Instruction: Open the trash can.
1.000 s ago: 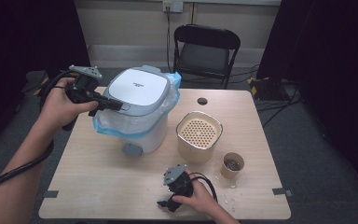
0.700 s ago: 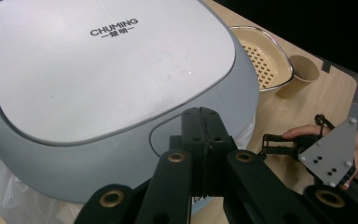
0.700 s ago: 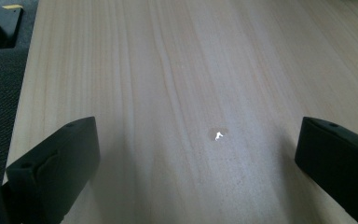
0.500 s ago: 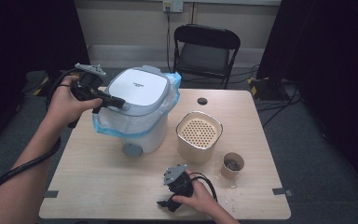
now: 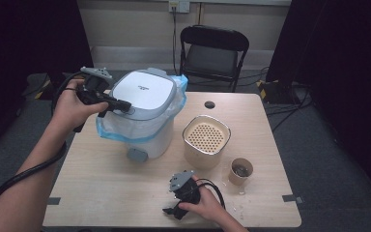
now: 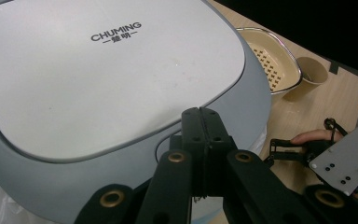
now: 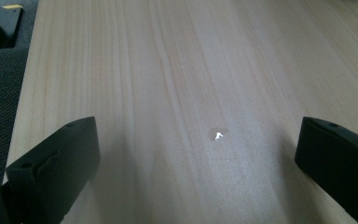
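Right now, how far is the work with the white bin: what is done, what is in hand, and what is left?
Done: the bin already has a bag folded over its rim. In hand: the left gripper, jaws shut together, rests its tips at a button on the closed lid. Left: the lid is not yet open. The right gripper waits open over the table, holding nothing.

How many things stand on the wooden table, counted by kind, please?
White-and-grey lidded bin with a blue-edged plastic bag: 1
Beige square container with a perforated insert: 1
Small brown paper cup: 1
Total: 3
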